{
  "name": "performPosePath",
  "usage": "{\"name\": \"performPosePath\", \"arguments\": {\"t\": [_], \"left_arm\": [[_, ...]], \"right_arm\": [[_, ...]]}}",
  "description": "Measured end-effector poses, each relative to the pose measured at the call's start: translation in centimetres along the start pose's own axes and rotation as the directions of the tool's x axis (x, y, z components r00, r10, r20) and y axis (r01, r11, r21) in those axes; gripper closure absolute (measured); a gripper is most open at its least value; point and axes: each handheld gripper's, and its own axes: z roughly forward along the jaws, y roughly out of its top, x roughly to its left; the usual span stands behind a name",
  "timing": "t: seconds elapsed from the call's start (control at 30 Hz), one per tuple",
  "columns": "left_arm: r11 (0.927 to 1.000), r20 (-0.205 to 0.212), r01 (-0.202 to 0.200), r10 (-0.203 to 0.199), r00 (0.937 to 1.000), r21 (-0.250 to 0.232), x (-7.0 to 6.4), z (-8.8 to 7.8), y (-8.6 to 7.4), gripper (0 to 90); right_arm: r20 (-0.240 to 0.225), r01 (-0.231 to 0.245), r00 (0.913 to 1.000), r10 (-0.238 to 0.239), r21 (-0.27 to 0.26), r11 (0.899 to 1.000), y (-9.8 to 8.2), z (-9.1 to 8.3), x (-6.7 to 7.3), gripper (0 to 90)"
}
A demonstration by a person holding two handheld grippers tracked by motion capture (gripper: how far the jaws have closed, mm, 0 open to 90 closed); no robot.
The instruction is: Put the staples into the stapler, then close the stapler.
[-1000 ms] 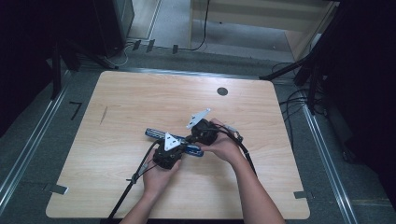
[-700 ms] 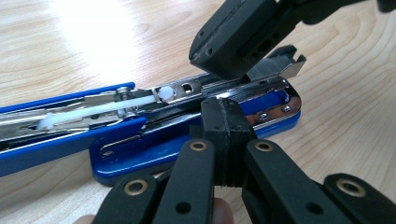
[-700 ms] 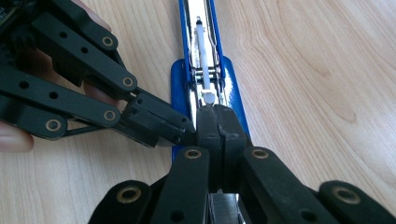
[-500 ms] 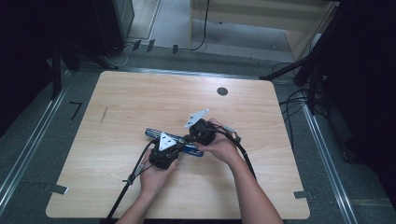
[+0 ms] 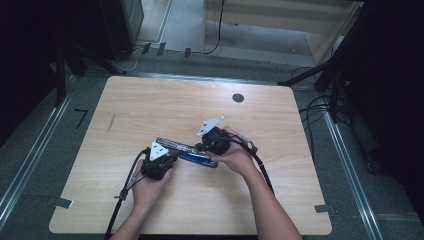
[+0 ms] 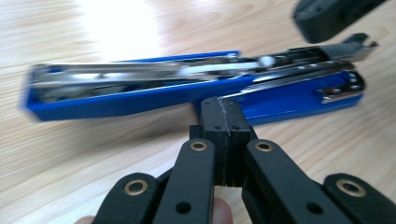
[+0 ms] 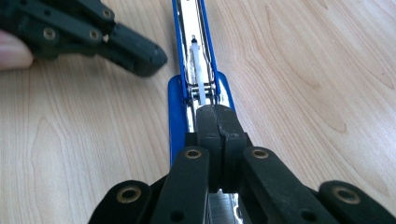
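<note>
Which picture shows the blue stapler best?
The left gripper view: the stapler lies open across it, nearly whole, metal channel showing, though a bit blurred. The right gripper view looks along it, its near end hidden behind shut jaws. The high view shows it small between the grippers.

Blue stapler (image 6: 140,100), seemingly chrome inside; pale wood-grain table (image 5: 165,107).

A light wooden table (image 5: 150,107) with rounded corners is standing on a grey floor (image 5: 35,150). A blue stapler (image 5: 186,151), opened out flat, is lying near the table's middle. A small dark round cap (image 5: 238,98) is sitting in the tabletop toward the far right.
</note>
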Motion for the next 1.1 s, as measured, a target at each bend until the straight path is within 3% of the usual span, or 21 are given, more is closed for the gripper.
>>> {"name": "performPosePath", "arguments": {"t": [0.47,0.6,0.8,1.1], "left_arm": [[0.9970,-0.052,0.077,-0.077,0.9957,-0.005,3.3,-1.5,-0.6,90.0],[0.9926,-0.065,0.121,-0.121,0.9905,0.001,3.9,-1.3,-0.6,90.0],[0.9884,-0.081,0.150,-0.147,0.9858,0.027,4.2,-0.9,-0.4,90.0],[0.9760,-0.093,0.215,-0.211,0.9730,0.035,5.3,-0.4,0.0,90.0]], "right_arm": [[0.009,-0.007,0.9999,0.007,-0.032,0.999,0.6,-0.1,0.2,90.0],[0.013,-0.010,0.9999,0.011,-0.043,0.999,0.8,-0.1,0.2,90.0],[0.010,-0.021,0.9997,0.022,-0.067,0.998,1.2,-0.1,0.2,90.0],[0.009,-0.012,0.9999,0.013,-0.061,0.998,1.8,0.8,0.4,90.0]]}}
